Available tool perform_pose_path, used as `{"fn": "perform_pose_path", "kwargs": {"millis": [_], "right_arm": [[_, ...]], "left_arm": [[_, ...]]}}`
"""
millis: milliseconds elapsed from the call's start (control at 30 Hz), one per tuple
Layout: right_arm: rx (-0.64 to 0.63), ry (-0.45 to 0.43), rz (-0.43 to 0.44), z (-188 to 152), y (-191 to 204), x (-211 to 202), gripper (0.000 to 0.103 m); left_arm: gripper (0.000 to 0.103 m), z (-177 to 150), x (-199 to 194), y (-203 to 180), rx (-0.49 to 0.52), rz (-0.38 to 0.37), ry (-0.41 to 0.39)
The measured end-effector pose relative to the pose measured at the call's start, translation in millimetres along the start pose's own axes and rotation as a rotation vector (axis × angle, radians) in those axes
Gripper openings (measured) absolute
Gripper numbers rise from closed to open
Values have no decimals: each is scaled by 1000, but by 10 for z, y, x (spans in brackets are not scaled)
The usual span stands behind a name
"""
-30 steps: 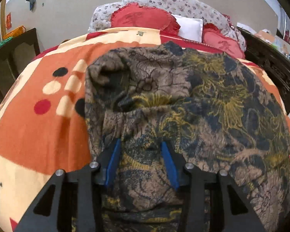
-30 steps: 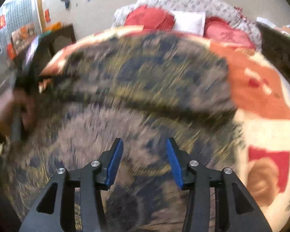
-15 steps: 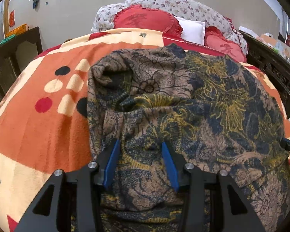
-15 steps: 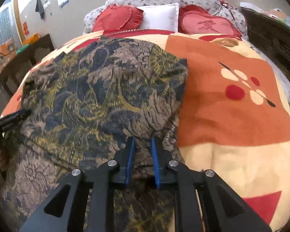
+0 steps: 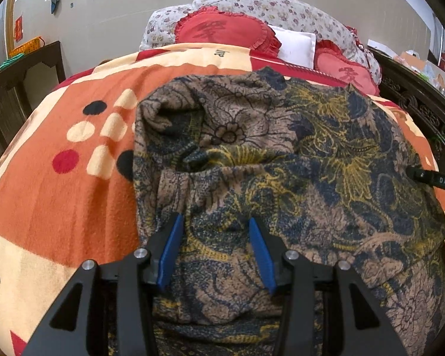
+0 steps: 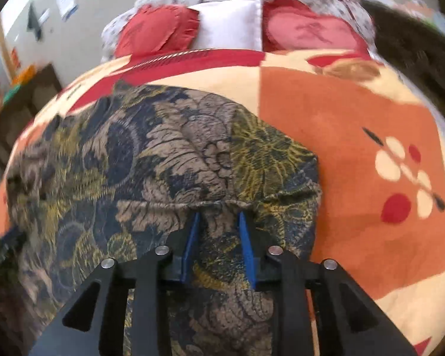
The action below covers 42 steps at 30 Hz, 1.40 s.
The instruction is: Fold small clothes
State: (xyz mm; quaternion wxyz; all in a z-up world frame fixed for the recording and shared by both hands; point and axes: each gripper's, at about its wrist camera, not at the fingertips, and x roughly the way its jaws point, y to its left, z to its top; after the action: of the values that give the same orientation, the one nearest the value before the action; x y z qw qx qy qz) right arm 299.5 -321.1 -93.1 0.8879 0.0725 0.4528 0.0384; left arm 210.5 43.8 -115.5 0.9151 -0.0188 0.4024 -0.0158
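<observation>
Left hand-held gripper (image 5: 213, 222) is seen half open over the patterned garment (image 5: 281, 154), cloth between its blue pads, not pinched. On the orange blanket (image 5: 59, 201) the garment is spread. Right hand-held gripper (image 6: 218, 216), jaws just reopened, is set narrowly astride a fold.
</observation>
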Motion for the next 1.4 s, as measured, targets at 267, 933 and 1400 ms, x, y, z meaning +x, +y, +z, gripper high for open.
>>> {"fn": "perform_pose_path", "kwargs": {"millis": [267, 933, 1400], "right_arm": [[-13, -49, -65, 89, 110, -279, 25], [-264, 0, 76, -992, 1600, -350, 26], [-41, -6, -143, -925, 450, -643, 28]], "left_arm": [[51, -4, 4, -25, -3, -7, -2], [55, -2, 15, -91, 30, 22, 1], [58, -318, -185, -665, 75, -143, 41]]}}
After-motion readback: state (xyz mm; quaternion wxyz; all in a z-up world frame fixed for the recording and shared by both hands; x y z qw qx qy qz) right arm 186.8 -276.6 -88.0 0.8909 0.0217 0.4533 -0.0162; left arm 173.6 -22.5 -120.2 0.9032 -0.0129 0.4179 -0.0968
